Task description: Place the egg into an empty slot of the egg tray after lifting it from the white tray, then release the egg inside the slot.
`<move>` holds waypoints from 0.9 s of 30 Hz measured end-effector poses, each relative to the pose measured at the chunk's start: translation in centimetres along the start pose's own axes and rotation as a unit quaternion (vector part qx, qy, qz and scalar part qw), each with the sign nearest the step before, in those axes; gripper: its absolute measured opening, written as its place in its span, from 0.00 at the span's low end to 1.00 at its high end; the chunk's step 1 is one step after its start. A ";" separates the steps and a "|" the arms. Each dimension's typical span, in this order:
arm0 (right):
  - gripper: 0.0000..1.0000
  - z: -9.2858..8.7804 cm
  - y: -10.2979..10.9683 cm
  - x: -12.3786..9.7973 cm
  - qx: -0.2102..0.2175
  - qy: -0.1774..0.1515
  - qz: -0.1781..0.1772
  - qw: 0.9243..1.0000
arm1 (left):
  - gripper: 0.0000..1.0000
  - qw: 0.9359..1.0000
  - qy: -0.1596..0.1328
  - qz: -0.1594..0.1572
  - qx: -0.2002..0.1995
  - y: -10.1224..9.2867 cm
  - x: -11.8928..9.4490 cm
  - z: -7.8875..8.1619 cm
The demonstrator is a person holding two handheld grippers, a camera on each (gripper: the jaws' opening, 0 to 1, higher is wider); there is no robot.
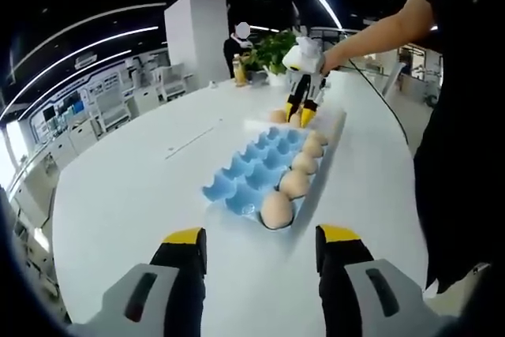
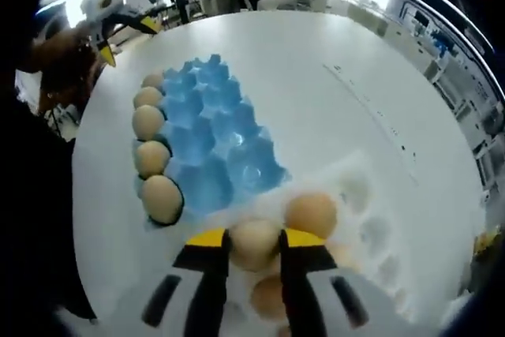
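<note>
Currently my right gripper (image 2: 254, 252) fingers pinch an egg (image 2: 254, 242) over the white tray (image 2: 371, 219), just beside the blue egg tray (image 2: 213, 147) on the surface (image 2: 331, 100). My left gripper (image 1: 260, 246) fingers are spread, holding nothing, near the tray's end.

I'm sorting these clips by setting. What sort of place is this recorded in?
Probably an open-plan office or lab, not a kitchen. The blue egg tray sits on a big white table, with desks and chairs behind, long strip lights overhead, and a potted plant at the table's far end.
</note>
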State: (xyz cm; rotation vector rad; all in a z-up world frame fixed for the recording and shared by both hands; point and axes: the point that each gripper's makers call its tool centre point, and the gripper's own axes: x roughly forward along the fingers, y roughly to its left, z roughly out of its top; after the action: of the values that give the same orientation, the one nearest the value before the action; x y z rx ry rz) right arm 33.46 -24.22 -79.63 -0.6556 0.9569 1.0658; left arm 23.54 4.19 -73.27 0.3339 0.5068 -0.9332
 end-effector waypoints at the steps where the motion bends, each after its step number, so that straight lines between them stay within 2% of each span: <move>1: 0.26 -0.1 0.1 -0.1 -0.003 -0.001 -0.002 1.000 | 0.56 1.000 -0.001 0.000 0.001 0.0 0.0 0.1; 3: 0.26 -0.1 0.2 -0.3 -0.020 -0.026 0.004 0.999 | 0.55 1.000 -0.004 -0.001 0.001 -0.1 0.0 0.2; 7: 0.26 -0.3 0.4 -0.3 -0.028 -0.027 0.021 0.999 | 0.55 1.000 0.001 -0.003 0.003 -0.3 -0.1 0.0; 12: 0.26 -0.3 0.2 -0.2 -0.019 -0.026 0.036 0.999 | 0.55 1.000 0.004 0.005 -0.001 0.2 -0.6 -0.3; 13: 0.25 -0.4 0.2 -0.2 0.008 -0.020 0.029 0.999 | 0.55 1.000 0.003 0.007 -0.002 0.2 -0.6 -0.3; 14: 0.25 -0.4 0.2 -0.2 0.010 -0.017 0.026 0.999 | 0.55 1.000 0.003 0.008 -0.002 0.3 -0.6 -0.3; 16: 0.24 -0.2 0.2 -0.4 -0.040 -0.008 0.009 0.999 | 0.55 1.000 0.000 0.009 -0.003 0.3 -0.5 -0.2; 19: 0.24 0.1 0.4 -1.1 -0.067 -0.015 -0.005 0.998 | 0.55 1.000 -0.001 0.007 0.001 0.2 -0.3 -0.1; 23: 0.24 0.5 1.0 -2.6 -0.076 -0.024 -0.010 0.997 | 0.55 1.000 -0.002 0.004 0.002 0.2 -0.2 -0.1; 25: 0.24 0.5 1.1 -3.1 -0.104 -0.019 -0.020 0.994 | 0.55 1.000 -0.001 0.005 0.000 0.4 -0.1 -0.2; 27: 0.24 0.7 1.3 -3.7 -0.101 -0.024 -0.021 0.994 | 0.55 1.000 0.000 0.004 0.000 0.4 0.0 -0.3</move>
State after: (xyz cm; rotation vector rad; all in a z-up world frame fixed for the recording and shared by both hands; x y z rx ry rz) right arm 31.80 -24.74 -76.04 -0.8084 0.7975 1.1453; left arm 23.77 4.54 -73.44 0.3358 0.5041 -0.9251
